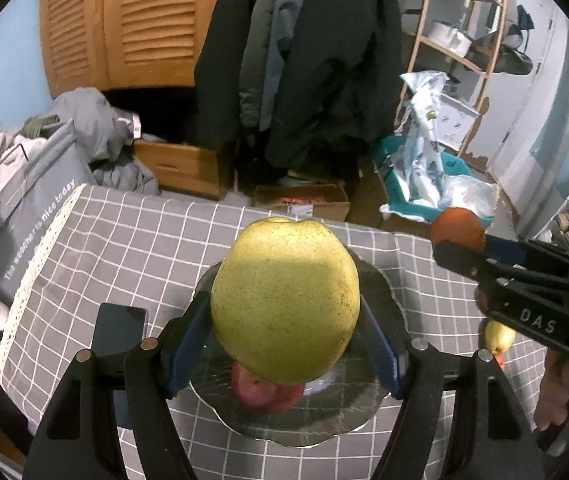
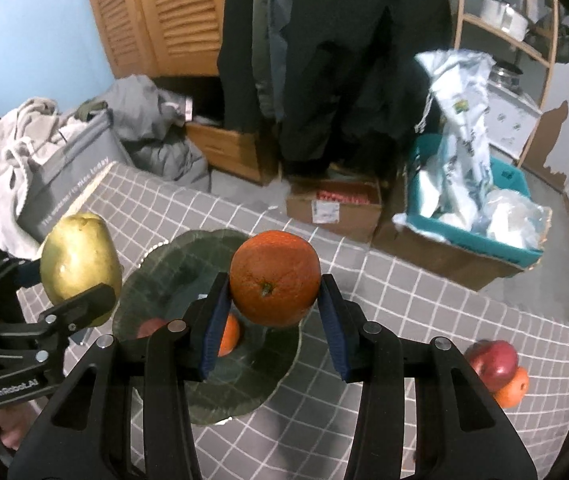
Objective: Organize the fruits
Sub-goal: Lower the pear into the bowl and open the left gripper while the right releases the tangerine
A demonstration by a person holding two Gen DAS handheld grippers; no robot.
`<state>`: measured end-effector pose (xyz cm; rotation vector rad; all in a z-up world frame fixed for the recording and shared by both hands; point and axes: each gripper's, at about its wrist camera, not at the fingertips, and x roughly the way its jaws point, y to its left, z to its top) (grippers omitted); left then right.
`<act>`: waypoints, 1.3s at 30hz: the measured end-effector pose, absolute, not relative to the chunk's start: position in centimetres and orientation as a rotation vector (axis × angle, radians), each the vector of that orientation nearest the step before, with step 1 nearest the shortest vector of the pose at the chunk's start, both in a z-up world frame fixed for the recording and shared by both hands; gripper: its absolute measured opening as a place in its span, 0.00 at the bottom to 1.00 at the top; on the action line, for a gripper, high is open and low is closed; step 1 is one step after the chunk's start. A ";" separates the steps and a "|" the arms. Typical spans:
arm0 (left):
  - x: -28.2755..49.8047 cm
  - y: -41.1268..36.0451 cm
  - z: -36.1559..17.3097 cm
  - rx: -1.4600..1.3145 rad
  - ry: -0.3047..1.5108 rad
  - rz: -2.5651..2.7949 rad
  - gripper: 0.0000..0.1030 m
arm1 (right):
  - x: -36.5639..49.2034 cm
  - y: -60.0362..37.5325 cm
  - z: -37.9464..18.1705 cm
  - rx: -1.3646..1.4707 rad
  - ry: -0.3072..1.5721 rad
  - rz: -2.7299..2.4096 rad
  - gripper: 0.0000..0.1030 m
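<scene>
1. The left gripper (image 1: 284, 344), marked "GenRobot.AI" on its side, has its jaws clamped on one large yellow-green pear (image 1: 284, 300), held above the glass plate (image 1: 380, 396); the pear's long axis runs away from the camera.
2. The right gripper (image 2: 272, 320), lettered "DAS", has its jaws clamped on one orange (image 2: 275, 278) over the plate's right side, stem scar facing the camera.
3. On the plate lie one red apple (image 1: 264, 394) and one smaller orange (image 2: 230, 334).
4. Right of the plate on the checked tabletop (image 2: 404, 300) sit a red apple (image 2: 494, 358) touching another orange (image 2: 514, 390), plus a small pear (image 1: 498, 336).
5. Left of the plate lies one dark phone (image 1: 118, 330).
6. Beyond the tabletop's left edge, a grey bag (image 1: 32, 216) reads "The weather is nice today".
</scene>
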<state>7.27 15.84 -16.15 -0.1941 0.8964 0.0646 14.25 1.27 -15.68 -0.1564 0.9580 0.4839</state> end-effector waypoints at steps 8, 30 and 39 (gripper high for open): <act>9.0 17.4 -19.4 -0.220 0.969 0.099 0.72 | 15.8 3.0 -19.0 -0.151 1.039 0.504 0.42; 11.3 19.3 -25.4 -0.311 1.123 0.136 0.72 | 17.6 5.4 -24.7 -0.186 1.171 0.524 0.42; 11.7 19.7 -26.9 -0.329 1.182 0.151 0.72 | 17.8 5.4 -25.1 -0.173 1.183 0.526 0.42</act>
